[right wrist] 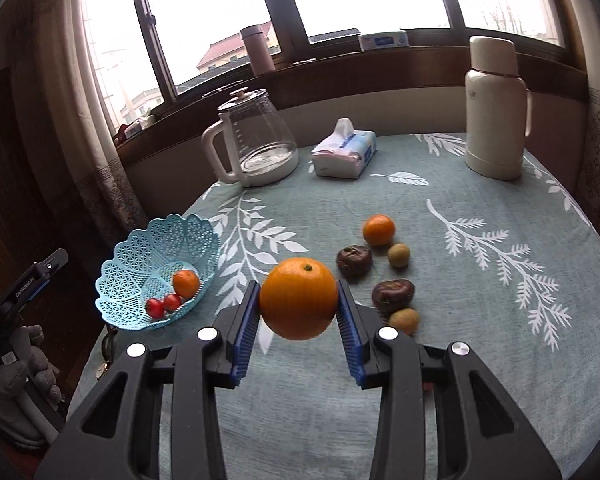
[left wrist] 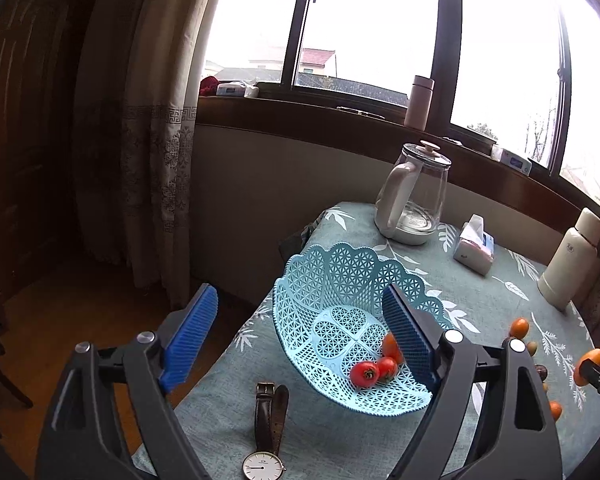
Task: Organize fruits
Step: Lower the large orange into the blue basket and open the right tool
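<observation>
You see a pale blue lattice basket [right wrist: 156, 268] on a teal cloth [right wrist: 380, 380] with white leaf print; beside the basket, an orange [right wrist: 299, 298] between blue pads [right wrist: 247, 336].

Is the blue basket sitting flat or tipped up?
Tipped. The basket leans on one edge, its far rim raised, and the fruit has gathered at its low side.

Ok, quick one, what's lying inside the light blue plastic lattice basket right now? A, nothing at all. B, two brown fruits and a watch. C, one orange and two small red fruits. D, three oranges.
C: the right wrist view shows the light blue plastic lattice basket holding one small orange and two small red fruits, while the right tongs grip a larger round orange outside it.
</observation>
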Demonstrator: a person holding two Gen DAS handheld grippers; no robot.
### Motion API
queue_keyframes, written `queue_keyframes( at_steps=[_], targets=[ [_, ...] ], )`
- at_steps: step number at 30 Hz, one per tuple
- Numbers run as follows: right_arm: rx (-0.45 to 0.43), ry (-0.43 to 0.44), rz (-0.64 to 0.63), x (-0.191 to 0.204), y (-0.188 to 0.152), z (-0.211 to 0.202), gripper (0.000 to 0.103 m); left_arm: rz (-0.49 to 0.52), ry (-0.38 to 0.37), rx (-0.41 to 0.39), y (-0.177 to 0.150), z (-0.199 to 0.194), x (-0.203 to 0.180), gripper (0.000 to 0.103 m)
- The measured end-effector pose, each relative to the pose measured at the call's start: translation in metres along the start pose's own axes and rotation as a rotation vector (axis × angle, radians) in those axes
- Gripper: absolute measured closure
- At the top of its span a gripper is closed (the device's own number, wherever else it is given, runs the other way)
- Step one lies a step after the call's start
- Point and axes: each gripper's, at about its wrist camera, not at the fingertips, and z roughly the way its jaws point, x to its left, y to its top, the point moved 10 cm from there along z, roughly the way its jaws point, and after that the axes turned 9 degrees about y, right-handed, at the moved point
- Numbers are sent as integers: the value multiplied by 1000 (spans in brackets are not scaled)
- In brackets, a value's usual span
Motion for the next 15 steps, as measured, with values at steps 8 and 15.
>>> queue_keyframes(
  at_steps=[8, 15],
  targets=[
    [52, 121, -95, 87, 7, 46, 65, -42, -16, -23, 11, -11, 11, 17],
    [136, 156, -151, 133, -9, 89, 65, -77, -28, -38, 17, -18, 19, 17]
  ],
)
